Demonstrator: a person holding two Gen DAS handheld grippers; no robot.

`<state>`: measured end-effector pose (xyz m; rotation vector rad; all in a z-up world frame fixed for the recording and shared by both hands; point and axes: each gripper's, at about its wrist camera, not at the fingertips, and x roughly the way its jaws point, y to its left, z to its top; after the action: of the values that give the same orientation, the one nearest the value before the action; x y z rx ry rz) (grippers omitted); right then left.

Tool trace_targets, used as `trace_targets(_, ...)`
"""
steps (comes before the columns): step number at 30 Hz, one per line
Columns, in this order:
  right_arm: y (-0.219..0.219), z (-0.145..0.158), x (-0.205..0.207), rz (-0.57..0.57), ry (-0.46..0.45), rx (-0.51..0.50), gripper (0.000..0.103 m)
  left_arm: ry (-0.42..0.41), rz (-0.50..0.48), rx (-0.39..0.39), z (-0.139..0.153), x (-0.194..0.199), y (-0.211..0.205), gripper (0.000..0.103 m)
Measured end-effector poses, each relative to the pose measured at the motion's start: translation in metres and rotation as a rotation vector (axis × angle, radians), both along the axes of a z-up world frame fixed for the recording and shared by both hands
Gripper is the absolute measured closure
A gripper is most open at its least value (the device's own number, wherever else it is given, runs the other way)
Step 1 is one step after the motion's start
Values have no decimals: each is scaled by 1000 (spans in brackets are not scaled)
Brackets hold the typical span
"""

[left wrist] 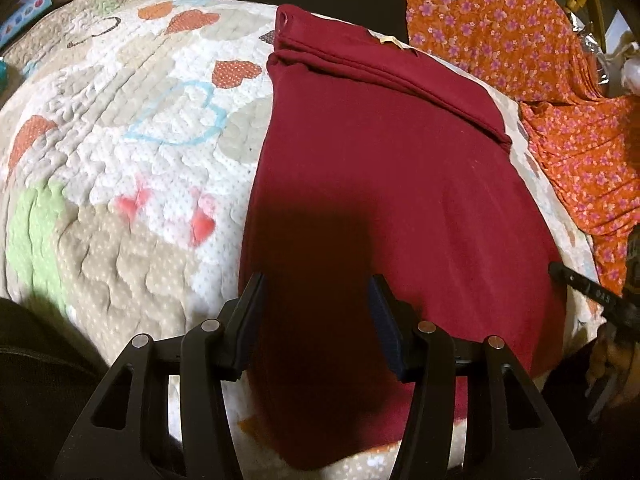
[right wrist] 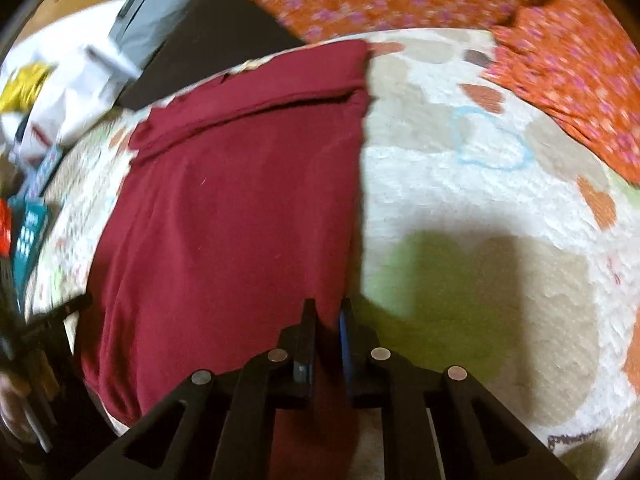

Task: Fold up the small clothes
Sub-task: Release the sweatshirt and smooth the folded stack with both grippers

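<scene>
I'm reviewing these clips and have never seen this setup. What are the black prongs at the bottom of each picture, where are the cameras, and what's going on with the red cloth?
Each picture comes from a fisheye camera on a hand-held gripper, looking forward along its two black fingers; a person holds one in each hand. The first is the left gripper, jaws wide open above the maroon garment, holding nothing. The second is the right gripper, jaws nearly closed around that garment's near right edge. The garment lies flat on a quilt with heart patches, its far end already folded over. An orange floral cloth lies beyond it.
</scene>
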<state>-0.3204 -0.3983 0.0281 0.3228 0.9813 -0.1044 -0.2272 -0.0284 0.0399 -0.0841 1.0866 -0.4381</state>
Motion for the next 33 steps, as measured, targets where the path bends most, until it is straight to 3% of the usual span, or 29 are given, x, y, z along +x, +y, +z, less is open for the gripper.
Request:
trace_targets(2,-14,-2,-5,-48,5,35,94,5,-5,-2,-1,-4,2,51)
trace_targets(7,-10,3,-9,-27,-1,44,93,9,-20,14,-4,-11,0,51)
trace_targets(9,-11,5,-15,-60,4,64,86,9,-30,19,-3,-15,0,51)
trace_targets(11,-12,7,-24,-84,6,116,61,17,-29,11,-4,-18,4,51)
trace_targets(12,-10,5,-28,-81,7,143,58,20,-27,9,-5,-20,4,51)
trace_targets(16,-2,-4,-44,-69,55,207,58,18,-33,25,-6,-26,4,51)
trace_targets(25,14,-14,-48,-48,106,213,57,29,-25,20,-7,-36,7,51)
trace_targets(33,21,-21,-52,-32,128,270,50,103,-10,-73,-10,-44,19,51)
